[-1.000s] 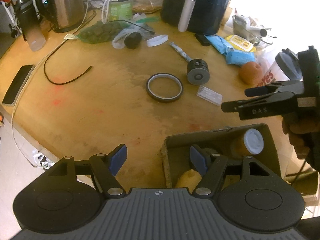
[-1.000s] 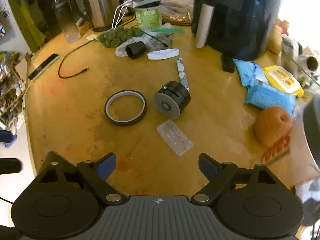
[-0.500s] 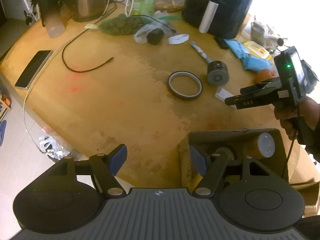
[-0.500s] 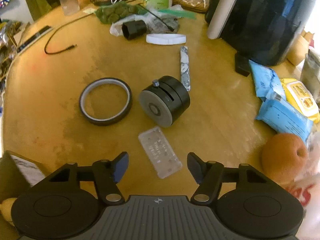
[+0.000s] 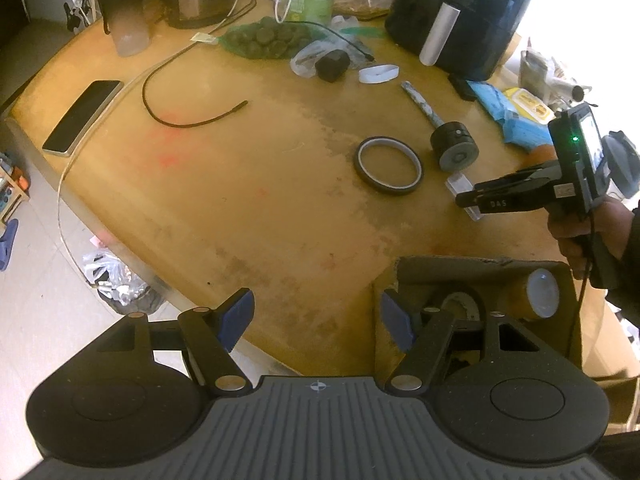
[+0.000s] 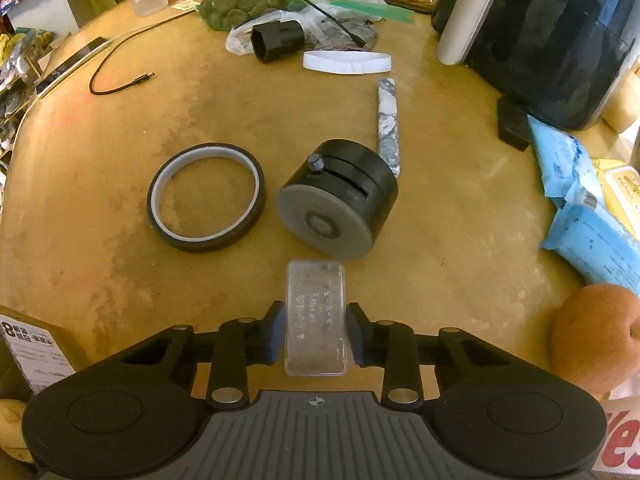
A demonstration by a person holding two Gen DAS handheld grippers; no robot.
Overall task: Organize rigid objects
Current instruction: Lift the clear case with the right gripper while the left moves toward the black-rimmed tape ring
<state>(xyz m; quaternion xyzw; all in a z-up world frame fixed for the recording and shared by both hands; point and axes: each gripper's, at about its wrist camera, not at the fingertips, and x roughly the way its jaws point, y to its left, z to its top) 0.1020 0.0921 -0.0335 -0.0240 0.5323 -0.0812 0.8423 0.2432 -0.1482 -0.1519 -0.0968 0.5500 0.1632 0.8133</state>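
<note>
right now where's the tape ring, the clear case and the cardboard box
tape ring [image 6: 206,197], right wrist view, its dark outer band
clear case [image 6: 316,316], right wrist view, middle of its top face
cardboard box [image 5: 444,272], left wrist view, its far wall

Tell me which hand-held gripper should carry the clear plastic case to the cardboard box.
Right. Its hand-held gripper is closing with the clear plastic case already between its pads. The left hand-held gripper hangs open and empty beside the cardboard box.

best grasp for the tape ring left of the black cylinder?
Tape roll lies flat with an open centre. Come from above, one finger inside the hole, the other outside, and pinch the near or left wall. The black cylinder crowds its right side.
</note>
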